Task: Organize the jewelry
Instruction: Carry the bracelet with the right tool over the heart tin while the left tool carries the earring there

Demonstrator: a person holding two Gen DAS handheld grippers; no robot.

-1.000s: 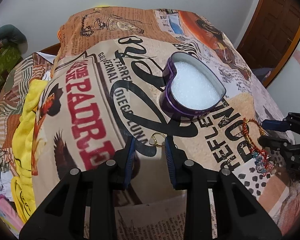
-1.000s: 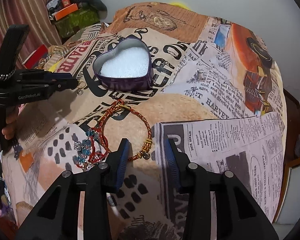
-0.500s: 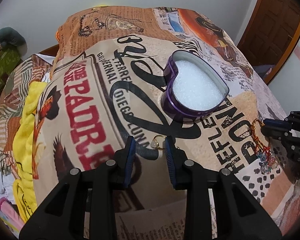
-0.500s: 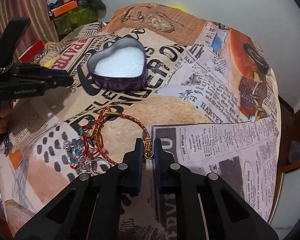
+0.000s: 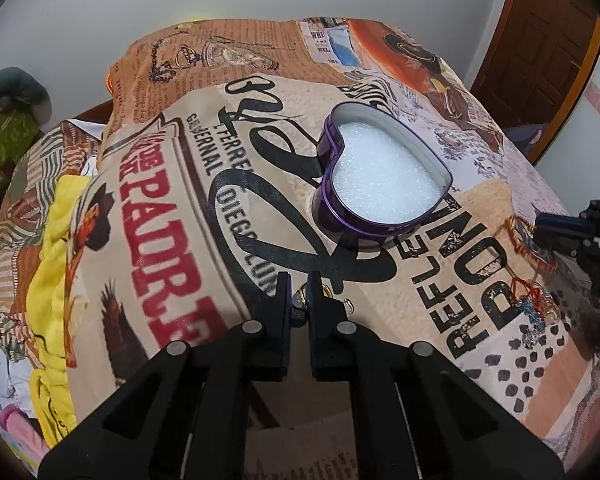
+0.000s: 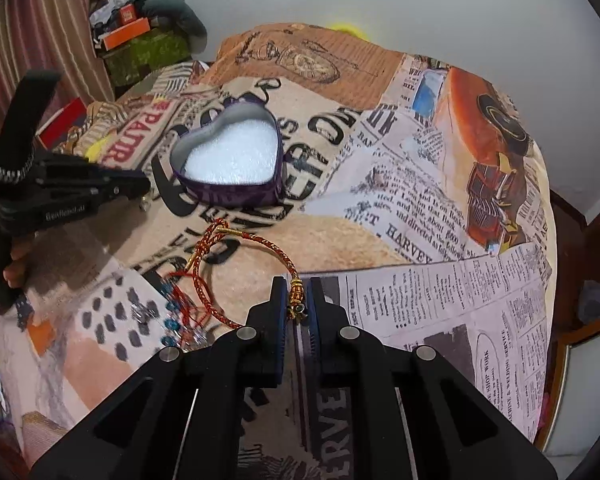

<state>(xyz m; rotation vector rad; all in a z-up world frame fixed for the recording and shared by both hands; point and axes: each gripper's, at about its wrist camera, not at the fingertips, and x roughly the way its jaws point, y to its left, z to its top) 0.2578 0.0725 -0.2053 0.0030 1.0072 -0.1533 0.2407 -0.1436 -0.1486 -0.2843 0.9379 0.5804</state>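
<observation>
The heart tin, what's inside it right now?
The heart tin holds only a white foam pad that covers its floor. No jewelry lies on the pad. Anything under the pad is hidden.

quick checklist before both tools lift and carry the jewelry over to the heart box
1. Left tool shut on the gold ring: ok, ring sits between the pads.
2. Right tool shut on the red-gold bracelet at its gold beads: ok.
3. Bracelet free of the beaded red jewelry beside it: cannot tell, strands overlap.
4. Heart box open, white foam bare: ok.
5. Path to the box free of obstacles on the printed blanket: ok.
6. Tools apart, no collision: ok.
</observation>
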